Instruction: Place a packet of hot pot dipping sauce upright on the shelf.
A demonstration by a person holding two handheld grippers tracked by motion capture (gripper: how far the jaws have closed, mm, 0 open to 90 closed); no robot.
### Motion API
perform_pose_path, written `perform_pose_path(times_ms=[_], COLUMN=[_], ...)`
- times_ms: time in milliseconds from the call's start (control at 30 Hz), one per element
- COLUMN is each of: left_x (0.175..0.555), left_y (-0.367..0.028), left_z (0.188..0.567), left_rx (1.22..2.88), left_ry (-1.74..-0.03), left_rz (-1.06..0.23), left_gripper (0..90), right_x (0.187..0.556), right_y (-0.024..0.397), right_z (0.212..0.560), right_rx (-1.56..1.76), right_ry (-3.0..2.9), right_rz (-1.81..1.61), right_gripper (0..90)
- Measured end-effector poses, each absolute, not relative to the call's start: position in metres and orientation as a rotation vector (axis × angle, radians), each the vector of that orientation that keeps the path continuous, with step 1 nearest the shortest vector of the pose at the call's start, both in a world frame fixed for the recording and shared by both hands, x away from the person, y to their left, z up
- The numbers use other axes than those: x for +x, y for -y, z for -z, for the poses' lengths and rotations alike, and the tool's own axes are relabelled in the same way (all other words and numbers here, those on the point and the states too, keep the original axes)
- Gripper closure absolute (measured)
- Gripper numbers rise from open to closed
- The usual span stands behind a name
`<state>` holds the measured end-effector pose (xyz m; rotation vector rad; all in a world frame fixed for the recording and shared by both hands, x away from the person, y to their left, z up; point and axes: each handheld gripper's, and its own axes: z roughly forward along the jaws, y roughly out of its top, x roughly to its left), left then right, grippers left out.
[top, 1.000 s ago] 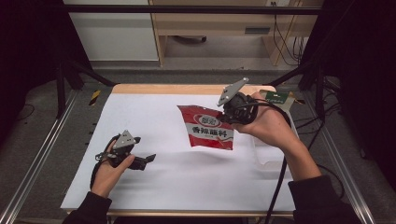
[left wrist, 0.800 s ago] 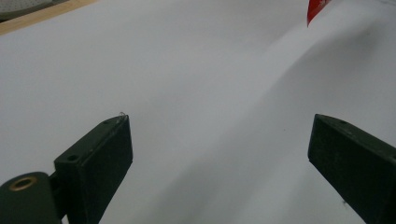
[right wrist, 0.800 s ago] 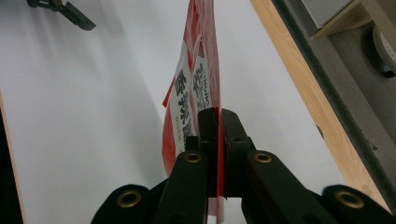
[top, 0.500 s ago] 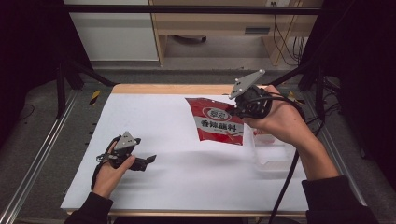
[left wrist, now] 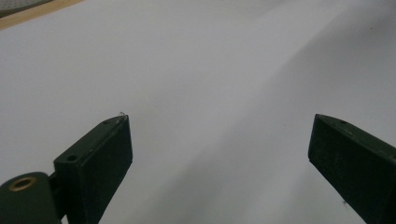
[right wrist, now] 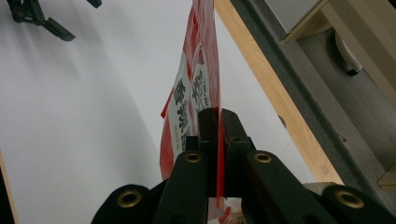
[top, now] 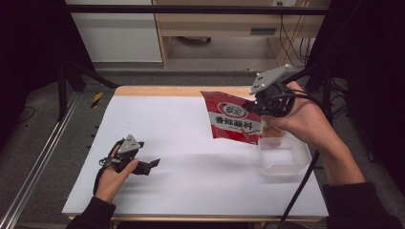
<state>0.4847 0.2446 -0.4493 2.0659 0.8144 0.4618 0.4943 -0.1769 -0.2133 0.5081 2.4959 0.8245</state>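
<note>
Red packet held above the clear tub

The packet is pinched by the right tongs over the tub; the left tongs are spread on the desk.

Black gripper bodies, grey three-cornered top plates, black cables, dark sleeves.

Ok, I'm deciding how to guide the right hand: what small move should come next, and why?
Probably ease the red packet rightward and down into the clear container. The right gripper is clamped on its edge, holding it lifted with its bulk left of the container; the left gripper rests open on the table.
</note>
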Motion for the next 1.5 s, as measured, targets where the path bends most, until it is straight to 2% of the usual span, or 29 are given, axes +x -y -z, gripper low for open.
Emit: perform_pose_path(times_ms=[1500], left_x=[0.483], left_y=[-0.248], left_z=[0.450], left_rx=[2.068], left_ry=[-0.833], left_rz=[-0.469], left_gripper=[6.4], right_x=[0.475], right_y=[0.261], right_z=[0.205], right_rx=[0.633], right_ry=[-2.389], right_rz=[-0.855], right_gripper=[89.8])
